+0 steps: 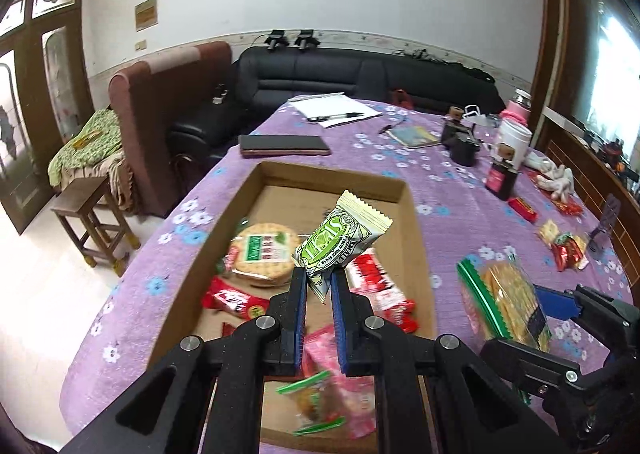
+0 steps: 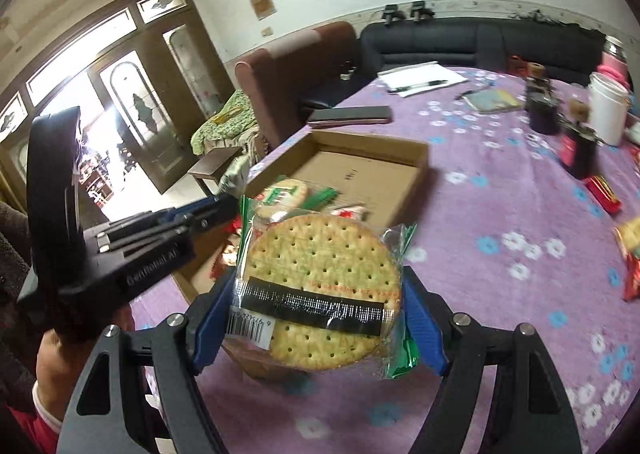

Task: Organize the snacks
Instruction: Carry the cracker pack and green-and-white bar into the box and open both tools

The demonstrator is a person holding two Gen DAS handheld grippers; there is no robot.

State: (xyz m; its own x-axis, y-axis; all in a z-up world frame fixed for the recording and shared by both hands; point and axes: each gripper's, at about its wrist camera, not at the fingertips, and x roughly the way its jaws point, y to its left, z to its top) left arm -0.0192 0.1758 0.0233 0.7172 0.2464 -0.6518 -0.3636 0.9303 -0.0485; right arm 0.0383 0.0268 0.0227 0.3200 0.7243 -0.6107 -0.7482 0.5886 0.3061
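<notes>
Box (image 1: 280,169) near end cut off | L fingers (image 1: 318,286) pinch green packet (image 1: 340,242) | R fingers (image 2: 320,318) wide, grip cracker pack (image 2: 316,286)

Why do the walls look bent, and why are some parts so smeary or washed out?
Both views bend straight lines, being fisheye; in the left wrist view the box's snacks are smeared; in the right wrist view the doorway glares white, while the cracker pack stays sharp.

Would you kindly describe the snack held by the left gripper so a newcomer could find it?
Find the cardboard box on the purple tablecloth. Above it, the left gripper pinches a green-and-white packet; the snacks below are mostly red or round crackers.
</notes>
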